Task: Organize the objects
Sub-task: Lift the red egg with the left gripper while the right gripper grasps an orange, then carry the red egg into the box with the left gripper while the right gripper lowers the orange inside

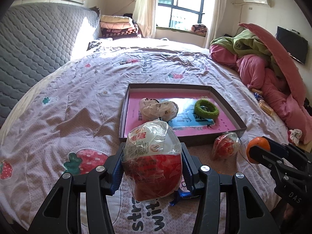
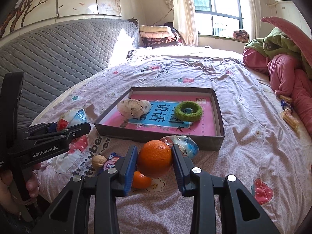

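My left gripper (image 1: 153, 167) is shut on a plastic-wrapped red and white egg toy (image 1: 154, 159), held above the bed in front of the shallow box (image 1: 228, 105). It also shows at the left of the right wrist view (image 2: 72, 125). My right gripper (image 2: 154, 159) is shut on an orange (image 2: 155, 158), also seen in the left wrist view (image 1: 257, 149). The box (image 2: 219, 107) holds a pink and blue book, a green ring (image 2: 188, 110) and a wrapped pale toy (image 2: 133, 107). A second wrapped egg (image 2: 185, 146) lies by the box's near wall.
On the bed sheet near me lie a second orange (image 2: 141, 180), a walnut (image 2: 98, 161) and a candy wrapper (image 2: 112, 160). Snack packets (image 2: 288, 115) lie at the right by a pile of pink and green bedding (image 2: 282, 62). A grey headboard (image 2: 58, 54) is at the left.
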Demonstrator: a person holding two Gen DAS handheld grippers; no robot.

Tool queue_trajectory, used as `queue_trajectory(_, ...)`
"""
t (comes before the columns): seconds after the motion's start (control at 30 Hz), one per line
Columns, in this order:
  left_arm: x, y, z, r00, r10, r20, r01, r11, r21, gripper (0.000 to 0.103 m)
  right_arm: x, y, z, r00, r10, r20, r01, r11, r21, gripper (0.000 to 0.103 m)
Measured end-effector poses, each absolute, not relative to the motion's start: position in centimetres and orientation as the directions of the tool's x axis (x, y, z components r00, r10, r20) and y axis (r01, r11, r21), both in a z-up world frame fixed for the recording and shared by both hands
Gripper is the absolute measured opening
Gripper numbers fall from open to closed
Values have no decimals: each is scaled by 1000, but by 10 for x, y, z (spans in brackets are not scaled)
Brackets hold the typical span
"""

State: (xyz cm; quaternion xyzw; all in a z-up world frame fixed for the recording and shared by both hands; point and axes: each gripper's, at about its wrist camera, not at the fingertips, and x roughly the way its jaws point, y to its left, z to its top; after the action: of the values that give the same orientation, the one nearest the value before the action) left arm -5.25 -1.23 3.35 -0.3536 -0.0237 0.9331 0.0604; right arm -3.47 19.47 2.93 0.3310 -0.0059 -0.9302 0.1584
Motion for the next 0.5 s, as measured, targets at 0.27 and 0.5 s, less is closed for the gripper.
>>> queue_trajectory(0.27,-42,-7,45,-765,115,-634,-97,-993,-63,53,-28,194,42,-748,-293,-595,291,-951,104,36)
queue_trajectory(0.5,-39,-5,51,-782,106,-614,-94,-994,-53,53,-25,196,48,-765,-290,-575,289,-952,97,36)
